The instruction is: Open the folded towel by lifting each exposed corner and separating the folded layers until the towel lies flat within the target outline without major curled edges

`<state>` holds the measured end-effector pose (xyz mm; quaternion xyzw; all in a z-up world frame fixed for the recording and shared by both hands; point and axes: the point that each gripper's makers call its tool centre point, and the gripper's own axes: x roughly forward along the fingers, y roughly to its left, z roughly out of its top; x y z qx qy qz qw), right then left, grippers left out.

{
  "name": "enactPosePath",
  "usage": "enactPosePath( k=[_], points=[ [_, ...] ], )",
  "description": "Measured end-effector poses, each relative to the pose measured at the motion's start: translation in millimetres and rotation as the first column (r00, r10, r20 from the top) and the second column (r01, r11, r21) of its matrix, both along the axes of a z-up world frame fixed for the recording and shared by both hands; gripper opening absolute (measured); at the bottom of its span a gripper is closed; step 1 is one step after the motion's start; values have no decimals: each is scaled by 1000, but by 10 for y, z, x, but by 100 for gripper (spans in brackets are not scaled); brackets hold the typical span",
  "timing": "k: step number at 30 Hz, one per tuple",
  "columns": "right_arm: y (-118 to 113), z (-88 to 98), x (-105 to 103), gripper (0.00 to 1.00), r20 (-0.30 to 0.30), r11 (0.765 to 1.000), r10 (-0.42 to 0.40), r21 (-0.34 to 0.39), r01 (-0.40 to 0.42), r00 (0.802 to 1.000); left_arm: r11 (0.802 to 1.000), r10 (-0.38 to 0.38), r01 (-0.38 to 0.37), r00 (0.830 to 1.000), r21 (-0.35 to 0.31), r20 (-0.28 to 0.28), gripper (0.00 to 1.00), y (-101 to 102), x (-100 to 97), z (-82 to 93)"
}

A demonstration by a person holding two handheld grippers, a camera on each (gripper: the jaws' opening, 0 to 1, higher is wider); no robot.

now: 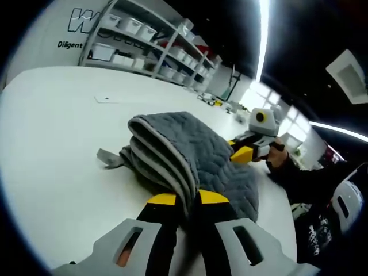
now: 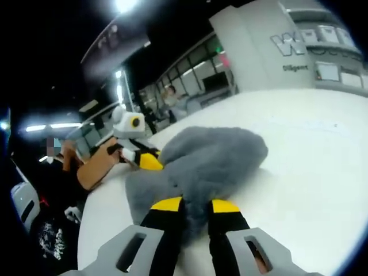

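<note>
On a white table [image 1: 52,149], the grey towel [image 1: 190,155] stretches between the left gripper [image 1: 187,198] and right gripper [image 2: 194,204], each clamped on an opposite edge.

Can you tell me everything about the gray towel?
The gray towel looks thick and quilted, with a paler edge trim and a small tag sticking out. It is still folded in bunched layers and lifted partly off the white table. The left gripper pinches its near edge, and the right gripper pinches the opposite side.
</note>
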<state>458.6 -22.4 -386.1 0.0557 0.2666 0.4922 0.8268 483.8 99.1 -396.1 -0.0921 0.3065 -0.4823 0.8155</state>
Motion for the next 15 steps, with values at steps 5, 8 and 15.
enactPosePath(
  k=[5,8,15],
  points=[
    [15,-12,-109,11,43,998,58,-35,-57,997,999,-28,27,1000,19,12,10,20,-65,9],
    [18,-6,-137,11,22,997,68,-21,-68,997,999,-47,47,999,24,11,10,4,-155,8],
    [30,1,-216,11,8,997,77,-23,-77,997,997,-66,66,998,36,23,10,35,-188,17]
  ],
)
